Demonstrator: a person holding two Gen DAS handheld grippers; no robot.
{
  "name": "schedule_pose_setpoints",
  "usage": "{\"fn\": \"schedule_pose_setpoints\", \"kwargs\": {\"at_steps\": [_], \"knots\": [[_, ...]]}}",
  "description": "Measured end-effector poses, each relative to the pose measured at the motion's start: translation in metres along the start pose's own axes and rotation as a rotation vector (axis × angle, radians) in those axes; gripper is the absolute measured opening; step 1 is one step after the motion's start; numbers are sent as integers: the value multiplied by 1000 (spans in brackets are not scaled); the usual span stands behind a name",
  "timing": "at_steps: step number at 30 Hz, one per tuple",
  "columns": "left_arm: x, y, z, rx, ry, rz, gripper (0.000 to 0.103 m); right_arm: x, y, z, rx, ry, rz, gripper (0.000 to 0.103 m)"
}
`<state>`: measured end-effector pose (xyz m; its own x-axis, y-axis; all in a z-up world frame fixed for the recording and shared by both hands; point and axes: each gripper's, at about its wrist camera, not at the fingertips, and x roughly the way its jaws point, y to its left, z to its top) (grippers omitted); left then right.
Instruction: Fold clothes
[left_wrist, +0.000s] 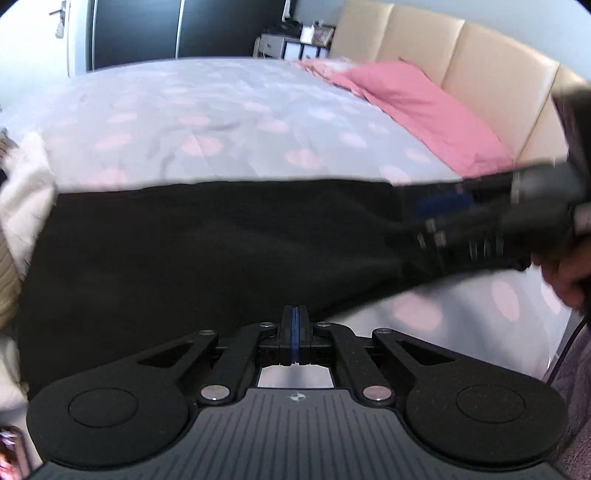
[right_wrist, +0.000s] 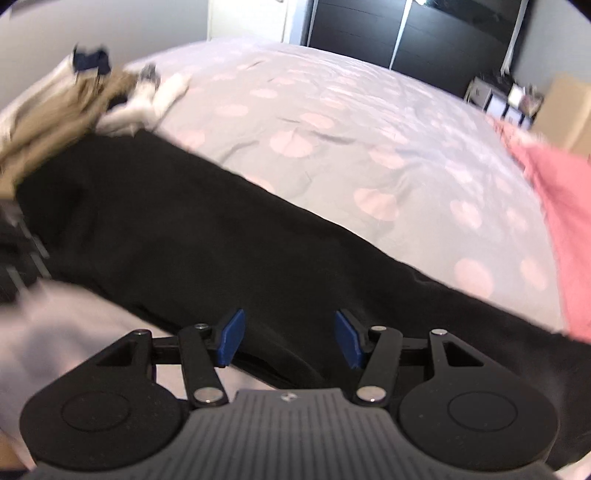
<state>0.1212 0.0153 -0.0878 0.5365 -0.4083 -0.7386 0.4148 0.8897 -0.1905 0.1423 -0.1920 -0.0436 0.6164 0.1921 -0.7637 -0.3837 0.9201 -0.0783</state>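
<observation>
The black garment looks soft and limp, best pinched at its near edge: left hand-held gripper closed there, right hand-held gripper gaping above it.

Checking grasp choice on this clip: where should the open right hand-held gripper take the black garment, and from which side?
Probably the near edge of the black garment, just ahead of the right hand-held gripper, coming in low from the bed's near side. The cloth lies flat on the duvet, so only an edge gives the fingers something to pinch.
</observation>
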Motion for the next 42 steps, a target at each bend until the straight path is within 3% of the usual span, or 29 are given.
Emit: {"fn": "schedule_pose_setpoints", "kwargs": {"at_steps": [4, 8, 12, 17, 22, 30, 33, 39, 42], "knots": [[-2, -5, -10, 8, 30, 59, 0, -2, 9, 7, -29, -10, -4, 58], [-8, 17, -18, -137, 30, 71, 2, 3, 18, 7, -71, -2, 14, 63], [-16, 47, -30, -335, 18, 85, 20, 7, 25, 8, -93, 19, 30, 64], [-22, 94, -49, -669, 20, 101, 38, 13, 32, 10, -108, 27, -19, 72], [-27, 123, -67, -873, -2, 107, 42, 19, 31, 9, -84, 46, -13, 76], [-23, 144, -80, -1067, -76, 110, 45, 22, 38, 9, -121, 44, 15, 76], [-27, 149, -81, -1094, -95, 161, 45, 20, 39, 8, -137, 36, 0, 76], [-20, 161, -77, -1147, -118, 151, 45, 20, 33, 7, -115, 42, -2, 76], [-15, 161, -72, -1153, -135, 179, 38, 19, 34, 6, -128, 43, -1, 76]]}}
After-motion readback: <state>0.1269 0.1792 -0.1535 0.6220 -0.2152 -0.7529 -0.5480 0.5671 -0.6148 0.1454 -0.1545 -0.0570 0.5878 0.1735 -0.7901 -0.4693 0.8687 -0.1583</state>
